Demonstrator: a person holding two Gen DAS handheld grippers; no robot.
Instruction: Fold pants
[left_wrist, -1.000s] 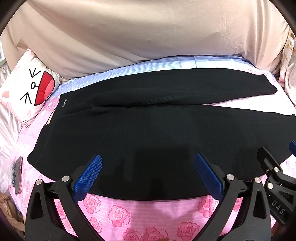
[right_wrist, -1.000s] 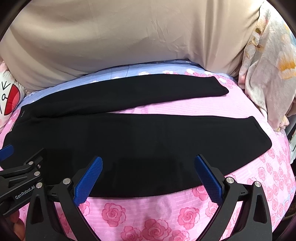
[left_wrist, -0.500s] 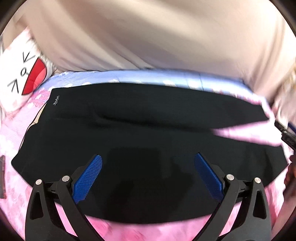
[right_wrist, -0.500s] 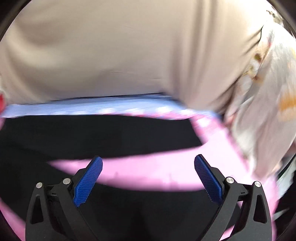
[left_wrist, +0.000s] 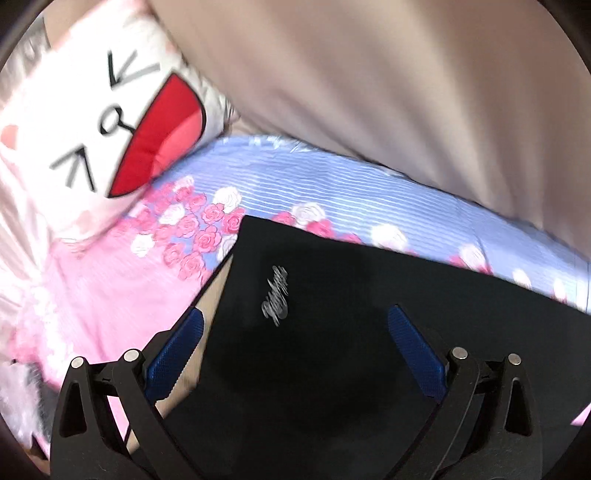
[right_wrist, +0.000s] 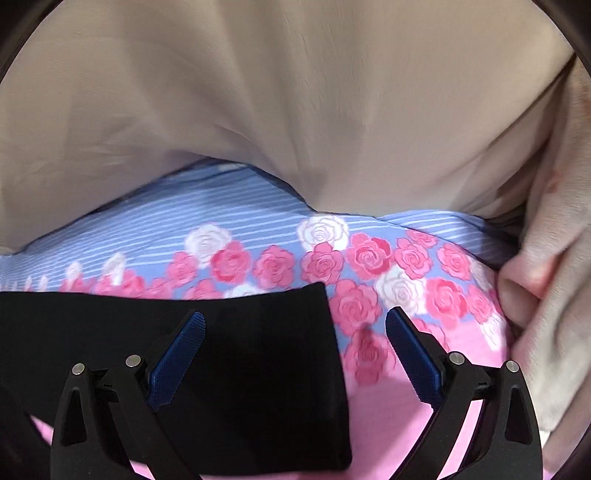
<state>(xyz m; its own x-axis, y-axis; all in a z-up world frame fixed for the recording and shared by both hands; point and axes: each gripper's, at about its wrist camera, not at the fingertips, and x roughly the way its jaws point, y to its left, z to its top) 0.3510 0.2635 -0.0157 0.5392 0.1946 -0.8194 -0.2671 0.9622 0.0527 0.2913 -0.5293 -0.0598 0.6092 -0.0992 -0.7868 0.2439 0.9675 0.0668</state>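
Black pants lie flat on a pink rose-print bed sheet. In the left wrist view the waistband end (left_wrist: 332, 295), with a small silver logo (left_wrist: 275, 297), fills the lower middle. My left gripper (left_wrist: 295, 332) is open, low over that far waist corner, its blue pads on either side of the cloth. In the right wrist view the cuff end of the far leg (right_wrist: 258, 350) lies between the fingers. My right gripper (right_wrist: 295, 339) is open, just over that cuff's corner.
A large beige quilt (right_wrist: 295, 110) bulges along the far side, also in the left wrist view (left_wrist: 406, 110). A white cartoon-face pillow (left_wrist: 92, 129) lies at the far left. A pale flowered blanket (right_wrist: 554, 258) crowds the right edge. The sheet (right_wrist: 369, 258) turns blue-striped near the quilt.
Both grippers have moved forward and apart: the left to the far waist corner, the right to the far leg's cuff. Both stayed open.
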